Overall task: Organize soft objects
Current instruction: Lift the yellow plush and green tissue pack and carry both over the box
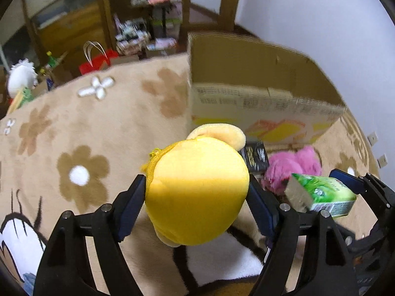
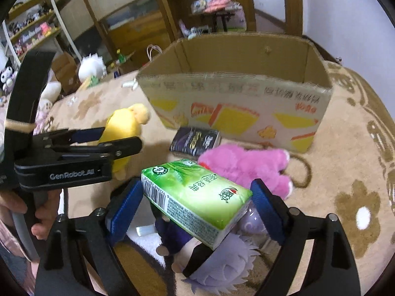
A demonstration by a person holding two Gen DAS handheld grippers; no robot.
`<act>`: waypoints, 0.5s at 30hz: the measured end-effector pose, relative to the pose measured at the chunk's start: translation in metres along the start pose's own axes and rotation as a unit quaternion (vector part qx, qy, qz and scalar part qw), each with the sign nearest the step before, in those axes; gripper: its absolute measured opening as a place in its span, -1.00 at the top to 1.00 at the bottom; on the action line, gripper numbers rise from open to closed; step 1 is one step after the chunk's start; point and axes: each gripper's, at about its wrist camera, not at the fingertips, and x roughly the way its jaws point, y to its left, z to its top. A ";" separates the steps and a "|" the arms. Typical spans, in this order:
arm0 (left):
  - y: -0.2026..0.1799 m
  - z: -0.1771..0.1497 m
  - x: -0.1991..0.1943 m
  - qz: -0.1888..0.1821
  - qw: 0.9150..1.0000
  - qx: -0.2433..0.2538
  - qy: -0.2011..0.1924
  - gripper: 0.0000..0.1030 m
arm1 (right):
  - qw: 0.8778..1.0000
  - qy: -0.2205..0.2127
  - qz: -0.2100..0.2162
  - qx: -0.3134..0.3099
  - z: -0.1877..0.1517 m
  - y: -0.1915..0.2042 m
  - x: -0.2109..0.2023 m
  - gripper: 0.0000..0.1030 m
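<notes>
A yellow plush toy (image 1: 197, 192) hangs above the flowered rug with my left gripper (image 1: 196, 197) shut on it, its blue pads pressing both sides. In the right wrist view a green tissue pack (image 2: 195, 197) lies slantwise between the blue pads of my right gripper (image 2: 195, 204), which is shut on it and holds it off the rug. Just ahead stands an open cardboard box (image 2: 234, 93). A pink plush (image 2: 246, 165) and a dark small pack (image 2: 195, 141) lie on the rug before the box. A purple-haired doll (image 2: 222, 259) lies under the tissue pack.
The beige rug (image 1: 86, 128) runs left of the box. Beyond it are wooden shelves (image 1: 148, 24) full of small items, a red bag (image 1: 98, 64) and a white plush (image 1: 21, 76). A white wall (image 1: 333, 37) is behind the box. A hand (image 2: 42, 219) holds the left gripper's handle.
</notes>
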 end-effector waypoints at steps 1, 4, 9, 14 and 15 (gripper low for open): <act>0.001 0.000 -0.008 0.003 1.000 -0.003 -0.019 -0.52 | 1.000 -0.009 0.000 0.001 0.001 -0.001 -0.004 -0.80; 0.003 0.005 -0.024 0.008 0.998 -0.008 -0.061 -0.52 | 0.999 -0.043 -0.008 -0.002 0.007 -0.002 -0.019 -0.80; -0.001 0.004 -0.050 0.018 0.992 0.001 -0.126 -0.52 | 0.995 -0.094 -0.022 -0.008 0.015 -0.004 -0.042 -0.80; -0.004 0.003 -0.068 0.021 0.984 0.005 -0.177 -0.52 | 0.990 -0.138 -0.034 -0.012 0.023 -0.006 -0.062 -0.80; -0.004 0.003 -0.070 0.024 0.982 0.007 -0.186 -0.52 | 0.989 -0.144 -0.036 -0.013 0.024 -0.009 -0.066 -0.80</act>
